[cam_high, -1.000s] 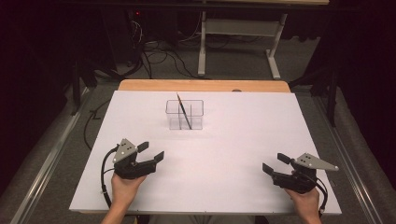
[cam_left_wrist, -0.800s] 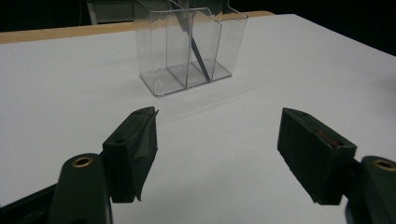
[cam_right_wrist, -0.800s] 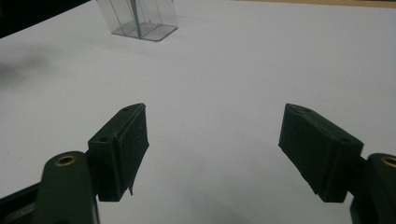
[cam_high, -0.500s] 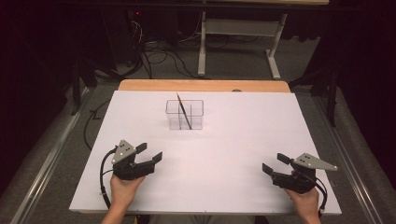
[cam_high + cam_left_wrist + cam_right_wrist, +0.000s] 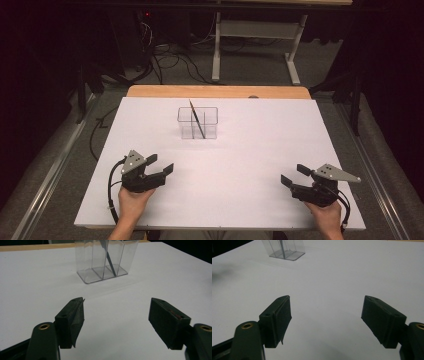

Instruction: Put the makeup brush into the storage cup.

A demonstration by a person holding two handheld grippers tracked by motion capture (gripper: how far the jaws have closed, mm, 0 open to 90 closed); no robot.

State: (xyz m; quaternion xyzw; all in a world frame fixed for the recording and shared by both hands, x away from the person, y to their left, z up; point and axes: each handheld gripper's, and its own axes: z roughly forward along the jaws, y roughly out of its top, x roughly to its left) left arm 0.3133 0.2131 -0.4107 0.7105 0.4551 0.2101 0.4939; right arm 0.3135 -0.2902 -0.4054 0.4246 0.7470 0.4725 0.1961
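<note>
A clear plastic organiser (image 5: 198, 123) with three compartments stands on the white table (image 5: 250, 150) toward the far middle. A thin dark pencil-like stick (image 5: 196, 119) leans inside its middle compartment. My left gripper (image 5: 160, 165) rests near the front left, jaws wide open and empty, pointing toward the organiser (image 5: 102, 262). My right gripper (image 5: 294, 175) rests near the front right, also open with nothing between its jaws. In the right gripper view the organiser (image 5: 284, 250) sits far off at the upper left, well beyond my right gripper (image 5: 325, 315). The left gripper (image 5: 116, 317) hovers low over bare table.
A wooden strip (image 5: 215, 91) borders the table's far edge. Beyond it are a white desk frame (image 5: 255, 45) and loose cables (image 5: 170, 60) on the floor. Metal rails (image 5: 45, 175) run along both sides of the table.
</note>
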